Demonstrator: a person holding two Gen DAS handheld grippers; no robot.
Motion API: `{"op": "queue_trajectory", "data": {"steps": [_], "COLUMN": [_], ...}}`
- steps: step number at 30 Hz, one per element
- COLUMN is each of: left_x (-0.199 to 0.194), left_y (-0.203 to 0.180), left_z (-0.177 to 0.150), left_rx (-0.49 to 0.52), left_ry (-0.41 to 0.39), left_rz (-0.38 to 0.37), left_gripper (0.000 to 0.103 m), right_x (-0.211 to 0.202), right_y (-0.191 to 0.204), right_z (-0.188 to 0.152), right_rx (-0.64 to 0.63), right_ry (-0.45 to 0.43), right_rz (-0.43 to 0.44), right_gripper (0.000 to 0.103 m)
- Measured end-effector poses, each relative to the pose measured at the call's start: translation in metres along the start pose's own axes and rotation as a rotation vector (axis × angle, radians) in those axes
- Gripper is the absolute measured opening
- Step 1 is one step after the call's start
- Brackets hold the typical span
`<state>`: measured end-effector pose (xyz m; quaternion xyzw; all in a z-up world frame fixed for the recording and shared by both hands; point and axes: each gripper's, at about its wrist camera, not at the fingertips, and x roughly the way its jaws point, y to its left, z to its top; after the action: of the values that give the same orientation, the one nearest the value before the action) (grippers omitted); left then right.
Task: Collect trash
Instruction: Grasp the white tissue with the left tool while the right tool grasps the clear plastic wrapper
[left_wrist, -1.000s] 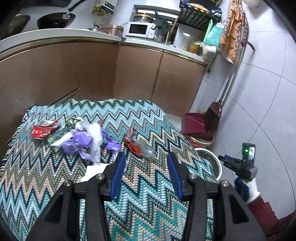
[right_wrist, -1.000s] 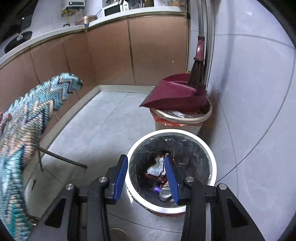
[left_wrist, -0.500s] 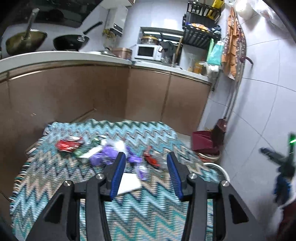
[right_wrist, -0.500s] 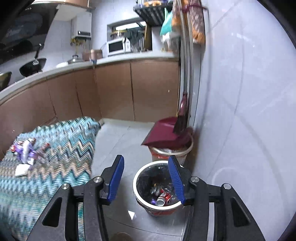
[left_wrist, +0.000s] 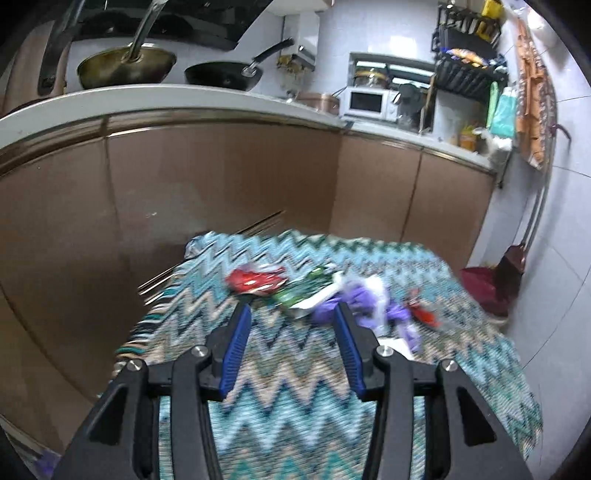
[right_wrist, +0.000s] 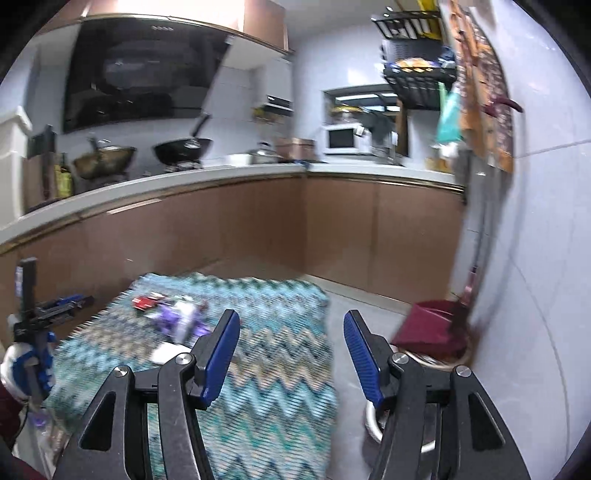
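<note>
Trash lies on a table under a zigzag cloth: a red wrapper, a green and white packet, purple and clear plastic, a small red wrapper and a white paper. My left gripper is open and empty, above the cloth just short of the pile. My right gripper is open and empty, held high over the table's right edge; the pile shows to its left. The rim of the round bin shows on the floor under the right finger.
Brown cabinets with a white counter stand behind the table. A maroon dustpan and a broom rest on a second bin by the right wall. The left gripper's body appears at the left of the right wrist view.
Both grippers rose and tilted up. My right gripper swung away from over the bin toward the table. My left gripper shifted left along the pile. Both stayed open.
</note>
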<state>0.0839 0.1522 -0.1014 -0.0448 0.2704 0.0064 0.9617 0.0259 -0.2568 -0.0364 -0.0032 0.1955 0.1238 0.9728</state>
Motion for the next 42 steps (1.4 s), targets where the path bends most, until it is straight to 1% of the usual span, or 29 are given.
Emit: {"op": "queue_trajectory", "data": {"steps": [3, 6, 11, 15, 20, 25, 28, 30, 31, 32, 33, 34, 35, 36, 37, 40, 42], "left_x": [0.009, 0.022, 0.053, 0.083, 0.120, 0.161, 0.174, 0.178, 0.178, 0.179, 0.179, 0.179, 0.179, 0.179, 0.178, 0.173, 0.167], "left_y": [0.020, 0.021, -0.010, -0.043, -0.072, -0.089, -0.094, -0.097, -0.098, -0.099, -0.100, -0.100, -0.100, -0.101, -0.102, -0.103, -0.104], "left_z": [-0.004, -0.013, -0.028, -0.033, -0.031, -0.036, -0.041, -0.044, -0.045, -0.046, -0.046, -0.046, -0.046, -0.046, -0.047, -0.048, -0.047], "left_rx": [-0.038, -0.048, -0.007, 0.039, 0.091, 0.107, 0.114, 0.125, 0.133, 0.137, 0.139, 0.138, 0.137, 0.138, 0.142, 0.146, 0.143], "left_ry": [0.069, 0.133, 0.226, 0.297, 0.368, 0.432, 0.459, 0.464, 0.463, 0.461, 0.459, 0.460, 0.461, 0.461, 0.461, 0.446, 0.436], "left_rz": [-0.022, -0.089, -0.251, -0.352, -0.399, -0.402, -0.403, -0.400, -0.396, -0.395, -0.399, -0.403, -0.407, -0.412, -0.418, -0.432, -0.435], "left_gripper": [0.044, 0.045, 0.045, 0.045, 0.045, 0.044, 0.044, 0.044, 0.042, 0.041, 0.036, 0.030, 0.027, 0.020, 0.014, 0.007, 0.007], "right_x": [0.005, 0.023, 0.062, 0.097, 0.161, 0.232, 0.269, 0.289, 0.299, 0.308, 0.315, 0.321, 0.325, 0.328, 0.327, 0.317, 0.302], "right_y": [0.009, 0.018, 0.026, 0.029, 0.037, 0.048, 0.056, 0.061, 0.062, 0.064, 0.066, 0.067, 0.067, 0.067, 0.066, 0.068, 0.070], "right_z": [0.002, -0.001, -0.006, -0.012, -0.023, -0.040, -0.049, -0.056, -0.060, -0.064, -0.067, -0.071, -0.073, -0.075, -0.075, -0.072, -0.069], "right_rx": [-0.005, -0.009, -0.005, -0.010, -0.019, -0.036, -0.047, -0.054, -0.052, -0.052, -0.056, -0.060, -0.061, -0.056, -0.052, -0.073, -0.092], "right_ry": [0.007, 0.040, 0.099, 0.155, 0.257, 0.359, 0.413, 0.441, 0.452, 0.470, 0.487, 0.504, 0.514, 0.539, 0.541, 0.517, 0.493], "right_rz": [0.037, 0.080, 0.118, 0.146, 0.191, 0.246, 0.265, 0.274, 0.281, 0.290, 0.295, 0.294, 0.294, 0.293, 0.299, 0.316, 0.324], "right_gripper": [0.056, 0.056, 0.056, 0.056, 0.056, 0.055, 0.054, 0.050, 0.049, 0.044, 0.036, 0.032, 0.024, 0.015, 0.011, 0.008, 0.007]}}
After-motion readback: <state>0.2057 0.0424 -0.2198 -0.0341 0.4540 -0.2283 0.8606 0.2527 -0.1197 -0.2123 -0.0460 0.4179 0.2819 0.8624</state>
